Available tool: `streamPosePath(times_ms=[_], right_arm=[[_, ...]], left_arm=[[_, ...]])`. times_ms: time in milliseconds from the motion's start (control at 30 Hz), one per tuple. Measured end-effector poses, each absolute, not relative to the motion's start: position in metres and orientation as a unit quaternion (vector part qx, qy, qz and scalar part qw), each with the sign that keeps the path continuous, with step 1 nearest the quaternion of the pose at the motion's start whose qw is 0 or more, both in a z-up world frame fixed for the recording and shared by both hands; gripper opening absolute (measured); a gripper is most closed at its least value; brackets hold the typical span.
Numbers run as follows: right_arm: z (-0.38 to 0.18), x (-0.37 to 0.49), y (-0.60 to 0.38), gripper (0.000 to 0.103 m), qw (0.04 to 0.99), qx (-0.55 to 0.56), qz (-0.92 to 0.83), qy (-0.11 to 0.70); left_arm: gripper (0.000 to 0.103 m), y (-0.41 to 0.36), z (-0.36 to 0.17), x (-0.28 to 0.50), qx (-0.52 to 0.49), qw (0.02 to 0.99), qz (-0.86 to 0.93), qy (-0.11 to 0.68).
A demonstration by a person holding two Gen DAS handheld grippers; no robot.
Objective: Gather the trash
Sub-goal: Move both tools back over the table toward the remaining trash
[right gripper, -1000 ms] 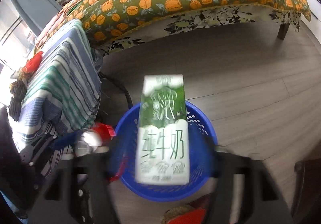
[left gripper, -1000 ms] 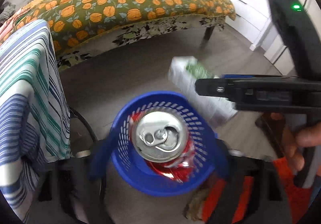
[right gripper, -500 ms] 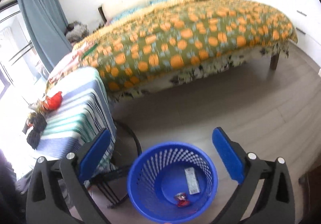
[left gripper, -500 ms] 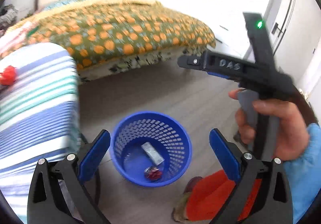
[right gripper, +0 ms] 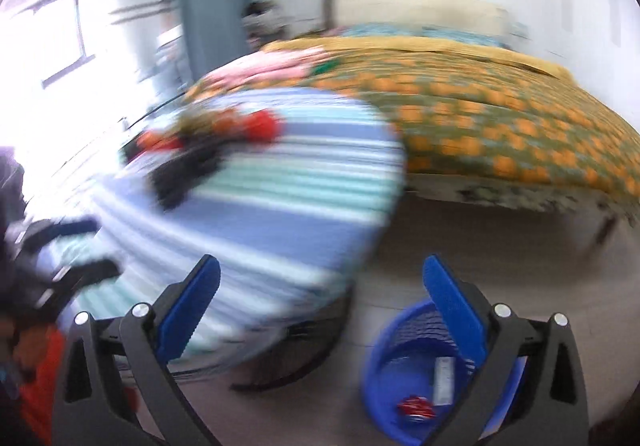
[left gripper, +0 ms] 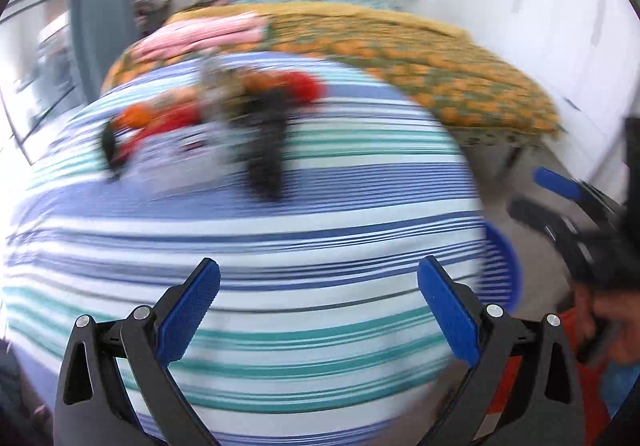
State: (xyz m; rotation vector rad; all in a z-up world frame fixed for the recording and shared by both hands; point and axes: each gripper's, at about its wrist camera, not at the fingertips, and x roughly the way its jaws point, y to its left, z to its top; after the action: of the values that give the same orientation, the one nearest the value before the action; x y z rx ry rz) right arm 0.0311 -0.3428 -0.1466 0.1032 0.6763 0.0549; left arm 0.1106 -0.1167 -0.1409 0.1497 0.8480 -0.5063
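Both claws stand spread wide with nothing between their blue pads: the left claw [left gripper: 319, 316] hangs over the striped tabletop [left gripper: 280, 246], and the right claw [right gripper: 321, 312] hangs just off that tabletop's edge, above the floor. Directly beneath the right claw's far pad sits the blue basket [right gripper: 384, 374], and inside it lie a crushed red can [right gripper: 416, 408] and a pale carton [right gripper: 444, 380], so that part of the collecting looks done.

What seems left is the pile [left gripper: 224, 114] at the far side of the tabletop, a smear of red, orange, black and grey (possibly more trash, though nothing there has a readable shape). Both views are heavily blurred. In the left view the basket shows only as a blue sliver at the tabletop's right edge, and the right claw is cut off at the frame's side. The bed [right gripper: 500, 118] behind is only a patterned blur.
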Motion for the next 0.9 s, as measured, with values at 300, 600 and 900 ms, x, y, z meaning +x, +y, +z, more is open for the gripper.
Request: streamPosePath(times_ms=[300, 600, 900], right_arm=[[-0.163, 0.081, -0.234, 0.098, 0.915, 0.007, 0.093, 0.392], [-0.152, 0.126, -0.239, 0.093, 0.905, 0.094, 0.085, 0.407], [-0.157, 0.192, -0.233, 0.065, 0.866, 0.188, 0.135, 0.443]], left_arm=[[0.098, -0.024, -0.147, 0.164, 0.049, 0.881, -0.188, 0.432], [0.098, -0.02, -0.154, 0.217, 0.041, 0.867, -0.246, 0.431], [0.098, -0.051, -0.165, 0.228, 0.121, 0.851, -0.288, 0.421]])
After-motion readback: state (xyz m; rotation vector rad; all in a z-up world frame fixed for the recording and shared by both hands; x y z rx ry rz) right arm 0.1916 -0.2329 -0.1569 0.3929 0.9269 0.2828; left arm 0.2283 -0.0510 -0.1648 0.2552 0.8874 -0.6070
